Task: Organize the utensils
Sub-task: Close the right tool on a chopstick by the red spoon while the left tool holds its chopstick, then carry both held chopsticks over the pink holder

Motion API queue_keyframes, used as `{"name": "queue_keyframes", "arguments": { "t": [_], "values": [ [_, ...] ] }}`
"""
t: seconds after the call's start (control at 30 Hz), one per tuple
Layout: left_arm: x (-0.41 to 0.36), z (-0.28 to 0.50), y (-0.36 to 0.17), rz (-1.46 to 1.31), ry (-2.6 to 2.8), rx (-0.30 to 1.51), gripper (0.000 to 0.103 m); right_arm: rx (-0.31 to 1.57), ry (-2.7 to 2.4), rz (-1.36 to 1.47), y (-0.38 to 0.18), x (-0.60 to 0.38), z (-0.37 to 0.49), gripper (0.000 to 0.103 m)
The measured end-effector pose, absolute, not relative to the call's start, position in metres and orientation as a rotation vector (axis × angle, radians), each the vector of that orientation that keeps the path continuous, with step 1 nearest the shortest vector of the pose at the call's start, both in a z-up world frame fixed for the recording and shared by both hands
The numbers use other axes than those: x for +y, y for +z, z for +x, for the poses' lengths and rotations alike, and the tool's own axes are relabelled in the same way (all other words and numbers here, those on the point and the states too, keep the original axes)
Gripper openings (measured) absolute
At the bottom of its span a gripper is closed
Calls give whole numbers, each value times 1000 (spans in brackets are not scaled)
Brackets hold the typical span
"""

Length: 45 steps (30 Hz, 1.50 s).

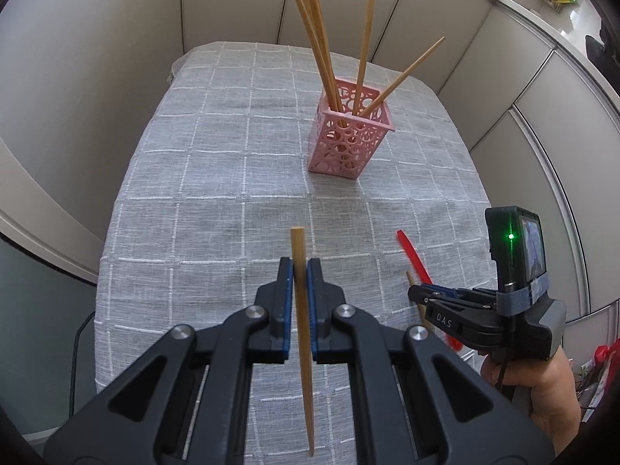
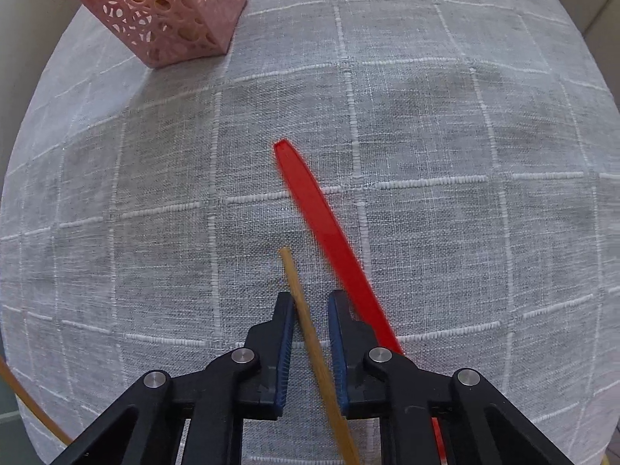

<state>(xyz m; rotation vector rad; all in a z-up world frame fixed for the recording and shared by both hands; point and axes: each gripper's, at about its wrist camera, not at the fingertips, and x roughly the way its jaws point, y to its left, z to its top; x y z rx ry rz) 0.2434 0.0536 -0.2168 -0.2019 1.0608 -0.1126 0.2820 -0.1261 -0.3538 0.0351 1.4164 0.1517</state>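
My left gripper (image 1: pixel 299 267) is shut on a wooden chopstick (image 1: pixel 304 348), holding it lengthwise above the cloth. A pink perforated holder (image 1: pixel 348 143) (image 2: pixel 174 19) stands further back with several chopsticks in it. My right gripper (image 2: pixel 310 302) (image 1: pixel 416 295) points down at the cloth. Its jaws stand narrowly apart around a second chopstick (image 2: pixel 306 321) (image 1: pixel 410 279). The left pad touches that chopstick, and a gap shows at the right pad. Just right of those jaws lies a red plastic utensil (image 2: pixel 321 209) (image 1: pixel 412 255), its near end hidden under the gripper.
A grey checked tablecloth (image 1: pixel 193 193) covers the table, which is bounded by beige partition panels behind and on both sides. A person's hand (image 1: pixel 542 387) grips the right tool at the table's right edge. A dark cable (image 1: pixel 75 348) hangs off the left side.
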Motion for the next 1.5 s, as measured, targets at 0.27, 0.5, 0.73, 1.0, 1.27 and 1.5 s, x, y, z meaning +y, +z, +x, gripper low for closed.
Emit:
{"name": "queue_keyframes", "arguments": {
  "t": [0.27,0.5,0.73,1.0,1.27,1.5],
  "values": [
    [50,237,-208,-164,-96,1010,8,1356,140,58,-347,-133,277,5],
    [45,228,-194,-109,-78,935,8,1211,177,116,-298,-148,250,5],
    [39,216,-173,-62,-76,849,8,1031,203,130,-241,-154,224,5],
    [42,204,-139,-49,-63,703,8,801,210,136,-179,-150,204,5],
    [61,213,-89,-107,-32,506,8,604,172,138,-125,-151,211,5],
    [57,248,-58,-150,-73,413,7,520,186,181,-90,-150,242,5]
  ]
}}
